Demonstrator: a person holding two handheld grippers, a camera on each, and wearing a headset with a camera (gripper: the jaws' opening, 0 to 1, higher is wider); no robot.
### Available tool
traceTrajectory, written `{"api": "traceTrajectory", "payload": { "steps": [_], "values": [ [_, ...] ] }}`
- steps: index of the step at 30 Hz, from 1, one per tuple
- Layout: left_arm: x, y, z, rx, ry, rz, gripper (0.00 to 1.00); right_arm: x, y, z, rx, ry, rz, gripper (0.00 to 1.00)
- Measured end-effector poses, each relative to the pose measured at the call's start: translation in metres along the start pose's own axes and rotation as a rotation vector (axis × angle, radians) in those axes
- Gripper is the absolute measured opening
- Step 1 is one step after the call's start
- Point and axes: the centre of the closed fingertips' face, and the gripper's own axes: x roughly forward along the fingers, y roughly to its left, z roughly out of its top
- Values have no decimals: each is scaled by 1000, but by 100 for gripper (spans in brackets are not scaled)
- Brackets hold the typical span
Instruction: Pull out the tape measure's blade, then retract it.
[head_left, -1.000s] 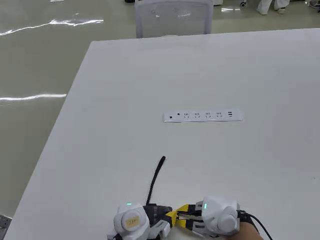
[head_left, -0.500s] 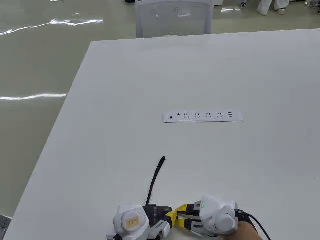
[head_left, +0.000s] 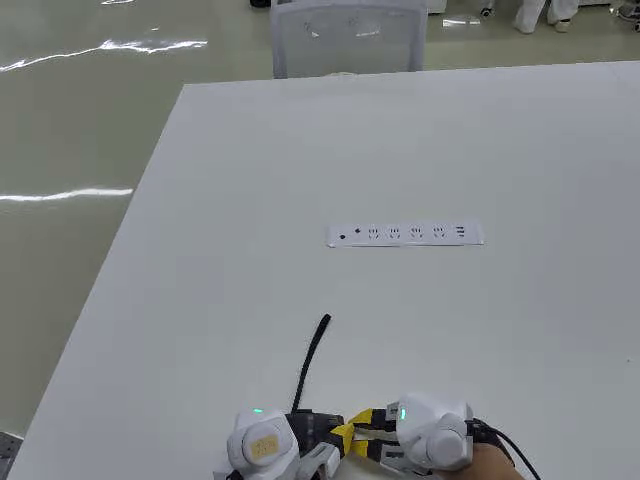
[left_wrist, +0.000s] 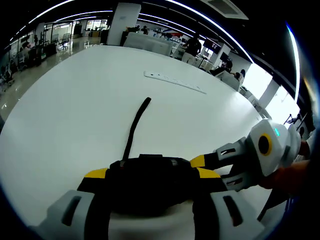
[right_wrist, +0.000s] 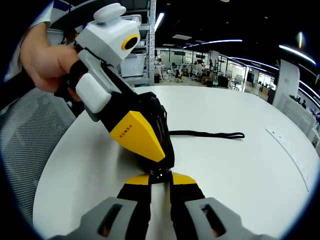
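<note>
— What does the head view give us?
— We see both at the desk's (head_left: 250, 250) near edge, nose to nose. Our left hand-held gripper (head_left: 325, 434) carries the tape measure (head_left: 312, 422). Its black wrist strap (head_left: 312, 358) trails away toward the power strip (head_left: 405, 234), which lies well apart. Our right hand-held gripper (head_left: 362, 432) meets the tape measure from the other side.
— And the left gripper view?
— There our jaws are clamped on the tape measure (left_wrist: 150, 185), one on each flank. We judge this grip to be the anchor, so the body cannot follow when the blade is drawn.
— The right gripper view?
— Our right jaws are pressed together at the tape measure's (right_wrist: 155, 130) lower corner. They nip what we take for the blade tip (right_wrist: 160, 174), though it is too small to be sure. No length of blade shows between the two, so we judge the pull has not begun. We would draw straight away from the left hand-held gripper, level with the mouth, or the tip may slip free
</note>
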Motion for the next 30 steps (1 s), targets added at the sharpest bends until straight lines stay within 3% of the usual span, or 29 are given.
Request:
{"api": "traceTrajectory", "payload": {
  "steps": [6,15,20,30],
  "values": [
    [0,0,0,3,6,-8,65,-1,0,2,3,8,-8,13],
    [-2,-2,-2,74,19,-34,64,-1,1,1,-7,22,-24,16],
    [-2,-1,-2,94,19,-49,64,-2,-1,2,8,13,-35,23],
    [-7,1,0,133,19,-67,72,-7,0,3,18,11,-49,28]
  ]
}}
